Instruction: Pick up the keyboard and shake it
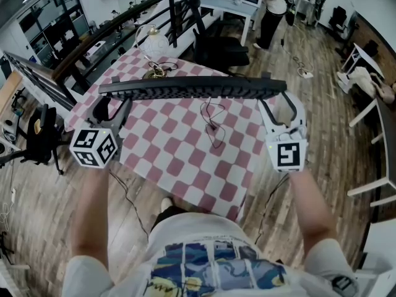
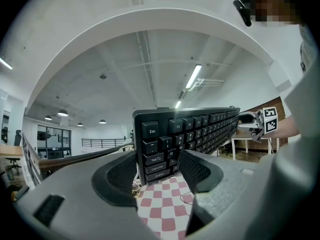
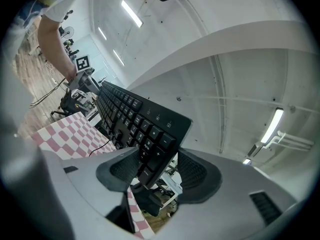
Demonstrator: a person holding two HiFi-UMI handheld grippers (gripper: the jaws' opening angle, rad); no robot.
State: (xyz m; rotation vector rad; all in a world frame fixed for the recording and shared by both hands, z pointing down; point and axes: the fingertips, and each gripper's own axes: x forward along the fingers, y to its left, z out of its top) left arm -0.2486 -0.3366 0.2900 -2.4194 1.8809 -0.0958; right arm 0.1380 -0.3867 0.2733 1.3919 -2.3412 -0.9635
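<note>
The keyboard [image 1: 192, 88] is hanging level in the air above the checkered tabletop [image 1: 185, 159], clear of it, with its cable [image 1: 213, 122] trailing down onto the surface. The left gripper [image 1: 113, 107] is pinching the Esc end between its fingers [image 2: 120, 171], and the right gripper [image 1: 281, 107] is clamping the opposite short end. It is looking like a stiff, light plastic board, so gripping both ends should be suiting a shake. The pads are apparently bearing partly on keycaps, which risk slipping or popping off under hard jolts.
</note>
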